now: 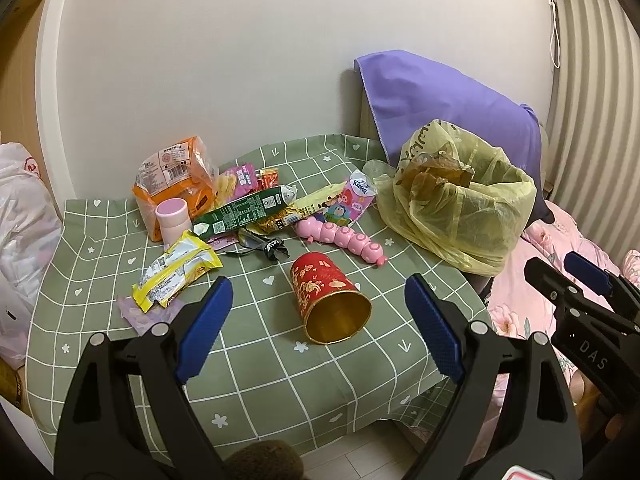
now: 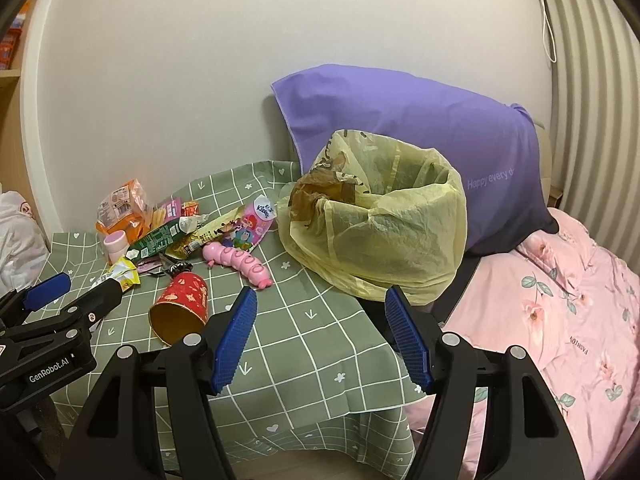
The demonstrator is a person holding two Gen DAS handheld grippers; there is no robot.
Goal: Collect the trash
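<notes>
A yellow trash bag (image 1: 460, 204) stands open at the table's far right, also in the right wrist view (image 2: 380, 224). A red paper cup (image 1: 330, 300) lies on its side, mouth toward me, just beyond my open, empty left gripper (image 1: 320, 312). Wrappers lie in a pile behind it: a yellow packet (image 1: 176, 272), a green packet (image 1: 248, 208), an orange bag (image 1: 176, 180) and a Kleenex pack (image 1: 352, 200). My right gripper (image 2: 320, 320) is open and empty, in front of the trash bag (image 2: 380, 224), with the cup (image 2: 182, 308) to its left.
A pink caterpillar toy (image 1: 344, 240) and a pink-lidded jar (image 1: 172, 220) sit among the trash on the green checked tablecloth (image 1: 260, 360). A purple pillow (image 2: 420, 132) and pink floral bedding (image 2: 560, 320) lie to the right. A white plastic bag (image 1: 20, 216) is at the left.
</notes>
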